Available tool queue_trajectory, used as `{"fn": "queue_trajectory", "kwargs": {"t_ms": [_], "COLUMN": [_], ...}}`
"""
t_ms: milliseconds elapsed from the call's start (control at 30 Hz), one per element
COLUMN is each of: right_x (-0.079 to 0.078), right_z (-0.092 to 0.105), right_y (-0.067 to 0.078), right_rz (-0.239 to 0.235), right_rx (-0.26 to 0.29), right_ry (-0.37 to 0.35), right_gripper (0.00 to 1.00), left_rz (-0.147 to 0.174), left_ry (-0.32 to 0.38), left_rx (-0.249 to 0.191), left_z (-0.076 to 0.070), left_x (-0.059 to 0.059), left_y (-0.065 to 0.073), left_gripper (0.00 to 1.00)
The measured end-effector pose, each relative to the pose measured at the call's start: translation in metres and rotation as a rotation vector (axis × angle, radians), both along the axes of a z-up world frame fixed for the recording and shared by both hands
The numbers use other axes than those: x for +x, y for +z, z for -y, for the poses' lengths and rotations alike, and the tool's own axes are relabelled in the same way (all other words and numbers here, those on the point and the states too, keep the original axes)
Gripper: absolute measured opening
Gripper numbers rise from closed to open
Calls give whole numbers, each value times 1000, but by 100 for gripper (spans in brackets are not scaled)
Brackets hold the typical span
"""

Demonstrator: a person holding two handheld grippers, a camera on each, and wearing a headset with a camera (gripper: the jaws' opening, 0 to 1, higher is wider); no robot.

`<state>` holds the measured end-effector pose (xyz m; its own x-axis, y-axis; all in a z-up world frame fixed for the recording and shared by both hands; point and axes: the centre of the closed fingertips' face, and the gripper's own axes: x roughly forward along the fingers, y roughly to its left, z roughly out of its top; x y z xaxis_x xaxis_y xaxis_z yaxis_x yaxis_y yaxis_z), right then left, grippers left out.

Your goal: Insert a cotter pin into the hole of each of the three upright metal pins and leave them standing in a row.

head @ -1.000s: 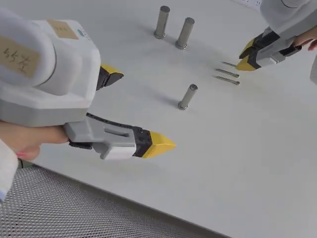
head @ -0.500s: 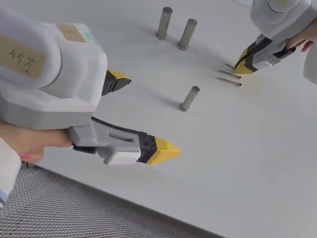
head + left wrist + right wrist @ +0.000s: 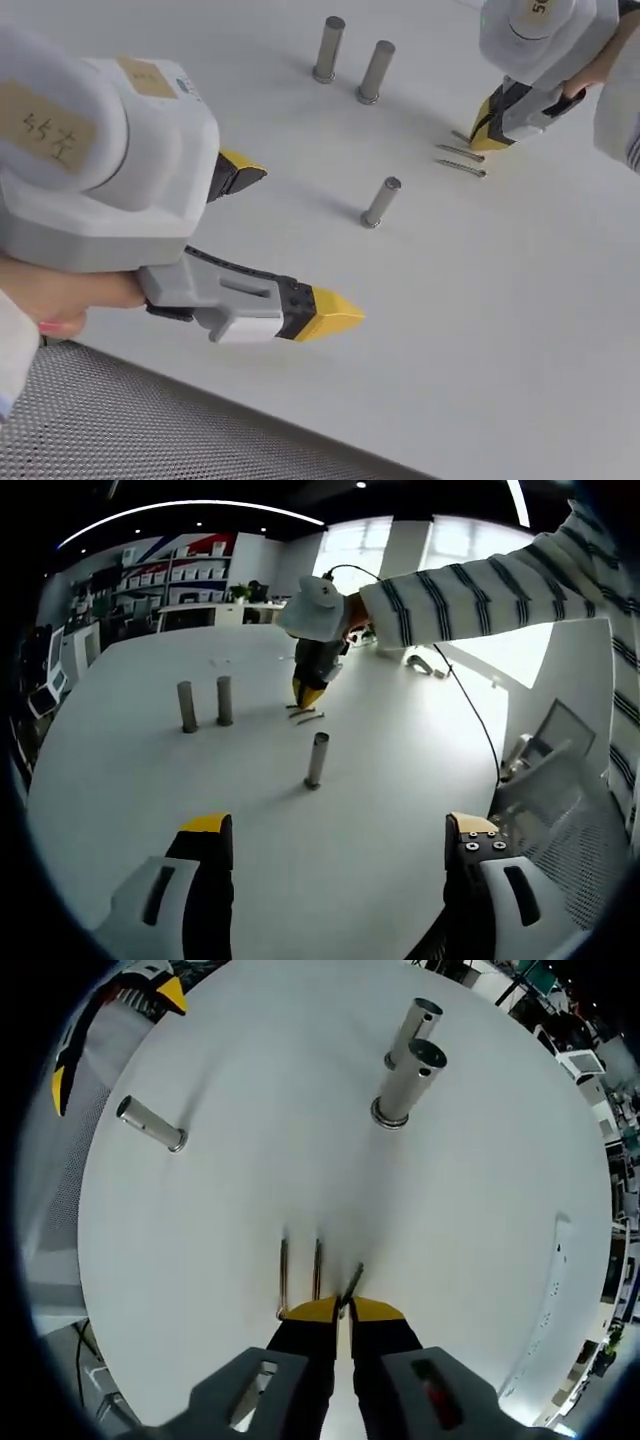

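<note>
Three grey metal pins stand upright on the white table: two close together at the back (image 3: 328, 50) (image 3: 375, 72) and one alone nearer me (image 3: 381, 202). Three thin cotter pins lie side by side at the right. My right gripper (image 3: 483, 140) points steeply down, shut on the end of the far cotter pin (image 3: 352, 1285). The other two cotter pins (image 3: 283, 1275) (image 3: 317, 1270) lie loose just beside its tips. My left gripper (image 3: 295, 245) hovers low at the front left, jaws wide open and holding nothing. From the left gripper (image 3: 338, 830), the lone metal pin (image 3: 317, 760) is straight ahead.
The table's front edge runs diagonally at the lower left, with a grey perforated surface (image 3: 100, 420) beyond it. A striped sleeve (image 3: 470, 590) reaches in from the right behind the right gripper. Bare white tabletop (image 3: 500, 320) spreads in front of the lone pin.
The right gripper has tipped up steeper and its tips have slid a little left onto the far cotter pin. The left gripper has barely moved.
</note>
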<state>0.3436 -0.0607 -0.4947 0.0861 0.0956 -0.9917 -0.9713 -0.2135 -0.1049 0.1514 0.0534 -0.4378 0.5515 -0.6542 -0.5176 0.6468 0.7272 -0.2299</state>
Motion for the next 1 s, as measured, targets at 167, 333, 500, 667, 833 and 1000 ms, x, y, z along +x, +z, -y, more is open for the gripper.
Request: {"fn": "queue_trajectory", "kwargs": {"t_ms": [167,333,500,667,833,1000], "right_x": [2,-1,0,4,3,4], "right_z": [1,2,2,1,2,6], "right_y": [1,2,1,-2,-1,9], "right_rz": [-12,-27,-29,18,9,31], "right_rx": [-2,32,51,8,-1,9], "right_ry": [-38,-53,-87,-13,-18,-18], "right_gripper": [0,0,0,0,0,0], "left_rz": [-4,3,4,1,20,34], "left_ry": [-3,11,11,9,9,14], "left_rx": [4,0,0,14,10,6], "left_z": [0,-3,-4,-4,-2,-3], "left_x": [-1,2,2,1,2,4], "left_y": [-2,-1,-1,-1,3,7], "left_gripper": [85,85,85,85,82,81]}}
